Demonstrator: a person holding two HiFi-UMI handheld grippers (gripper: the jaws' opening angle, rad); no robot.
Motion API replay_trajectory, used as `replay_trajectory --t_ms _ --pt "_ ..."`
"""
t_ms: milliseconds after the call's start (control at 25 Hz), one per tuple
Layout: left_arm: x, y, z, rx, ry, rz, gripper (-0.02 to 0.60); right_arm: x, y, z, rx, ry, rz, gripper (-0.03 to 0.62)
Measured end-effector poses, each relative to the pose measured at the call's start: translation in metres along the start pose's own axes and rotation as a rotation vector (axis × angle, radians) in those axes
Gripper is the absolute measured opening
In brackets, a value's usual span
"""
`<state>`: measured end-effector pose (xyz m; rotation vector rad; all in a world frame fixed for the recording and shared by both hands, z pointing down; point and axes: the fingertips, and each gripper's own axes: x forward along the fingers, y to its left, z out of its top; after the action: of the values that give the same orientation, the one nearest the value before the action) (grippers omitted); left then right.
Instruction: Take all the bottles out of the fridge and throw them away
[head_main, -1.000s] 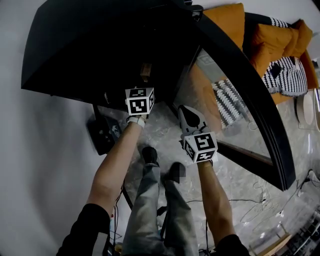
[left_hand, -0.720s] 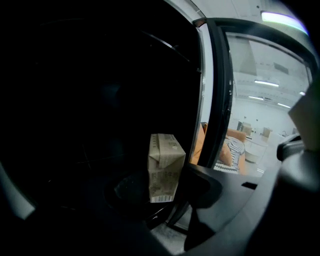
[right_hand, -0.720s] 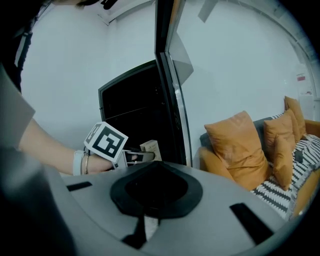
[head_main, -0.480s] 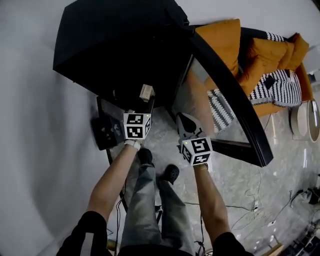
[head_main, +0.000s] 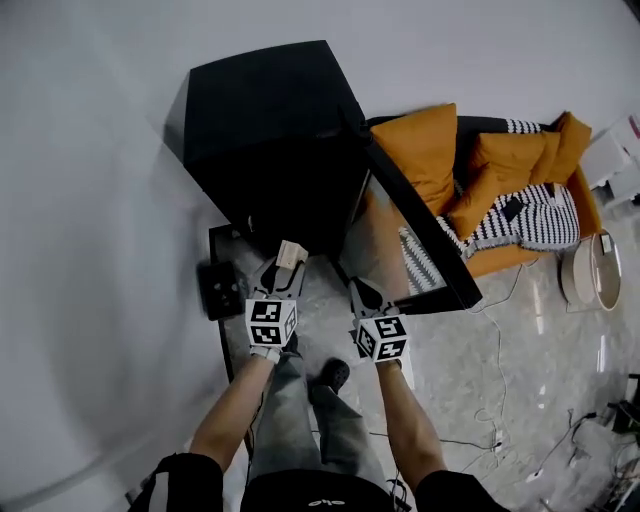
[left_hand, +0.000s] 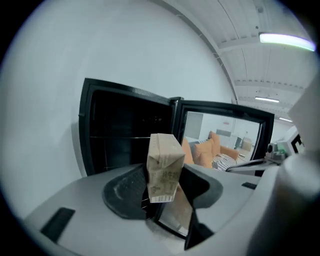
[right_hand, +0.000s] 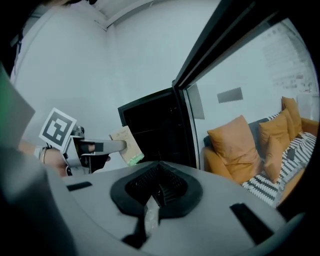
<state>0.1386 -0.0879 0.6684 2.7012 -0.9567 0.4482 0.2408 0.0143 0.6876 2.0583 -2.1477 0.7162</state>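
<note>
Lifted back from the fridge, my left gripper clamps a carton in its jaws; my right gripper has jaws closed.

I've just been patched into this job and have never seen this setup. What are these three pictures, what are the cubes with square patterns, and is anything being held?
There is no robot here. A person holds a two-jaw gripper in each hand, and the patterned cubes are parts of those grippers. The head view looks down from the person's head. The other two views ride on the grippers and look along their jaws. The left gripper is shut on a small brown carton. The right gripper is shut, with nothing I can make out in it. Ahead stands a black fridge with its glass door open. An orange sofa is beyond.
</note>
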Motion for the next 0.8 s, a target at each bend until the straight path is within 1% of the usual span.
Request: replay_trajectory --t_ms 200,400,640,800 --pt "-0.05 -0.013 0.037 0.008 -0.035 0.011 0.204 -0.04 0.012 0.03 0.027 -0.028 -0.018 0.009" --pt "-0.081 -0.031 0.055 -0.01 -0.046 0.017 0.204 -0.064 0.02 0.047 0.02 -0.024 -0.016 0.009" --pt "-0.1 -0.026 0.062 -0.032 -0.052 0.052 0.204 -0.059 0.035 0.064 -0.002 -0.016 0.026 0.009" --pt "-0.118 -0.001 0.06 -0.061 -0.062 0.112 0.204 -0.04 0.06 0.072 -0.029 -0.006 0.083 0.009"
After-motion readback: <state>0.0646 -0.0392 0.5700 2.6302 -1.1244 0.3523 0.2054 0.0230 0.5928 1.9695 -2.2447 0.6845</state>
